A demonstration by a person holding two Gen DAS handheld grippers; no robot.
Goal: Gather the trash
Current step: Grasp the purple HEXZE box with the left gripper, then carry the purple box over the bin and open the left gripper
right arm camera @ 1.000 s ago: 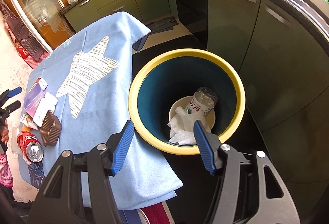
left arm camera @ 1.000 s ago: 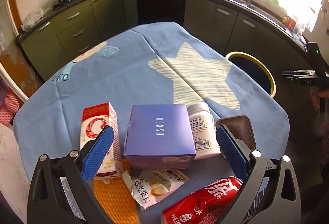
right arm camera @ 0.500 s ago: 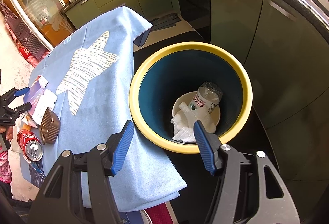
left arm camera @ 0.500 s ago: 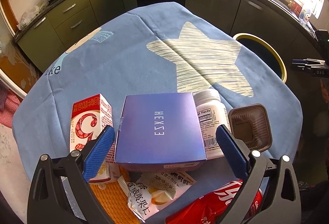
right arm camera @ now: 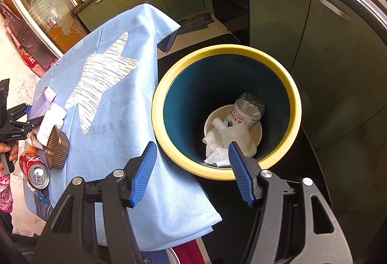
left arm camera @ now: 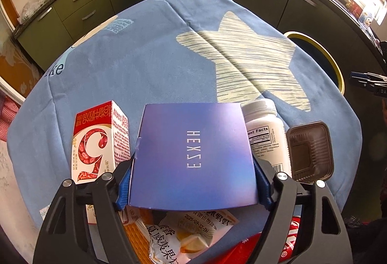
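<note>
My left gripper [left arm camera: 193, 189] is shut on the purple HEXZE box [left arm camera: 193, 155], its blue pads against the box's two sides at the near table edge. Beside it lie a red-and-white carton [left arm camera: 99, 140], a white pill bottle [left arm camera: 266, 133], a brown plastic tray [left arm camera: 310, 150], a snack packet [left arm camera: 179, 235] and a red cola can [left arm camera: 287, 244]. My right gripper [right arm camera: 191, 169] is open and empty, above the near rim of the yellow-rimmed blue bin [right arm camera: 227, 53]. The bin holds a crushed plastic bottle [right arm camera: 246, 111], a white bowl and crumpled paper.
A blue star-print cloth [left arm camera: 150, 53] covers the table and hangs off its edge beside the bin. Green kitchen cabinets [right arm camera: 278, 17] ring the room behind the bin. The bin also shows at the right in the left wrist view [left arm camera: 336, 65].
My left gripper moved forward over the purple box and closed its pads on the box's sides. My right gripper stayed open above the bin, barely shifting.
</note>
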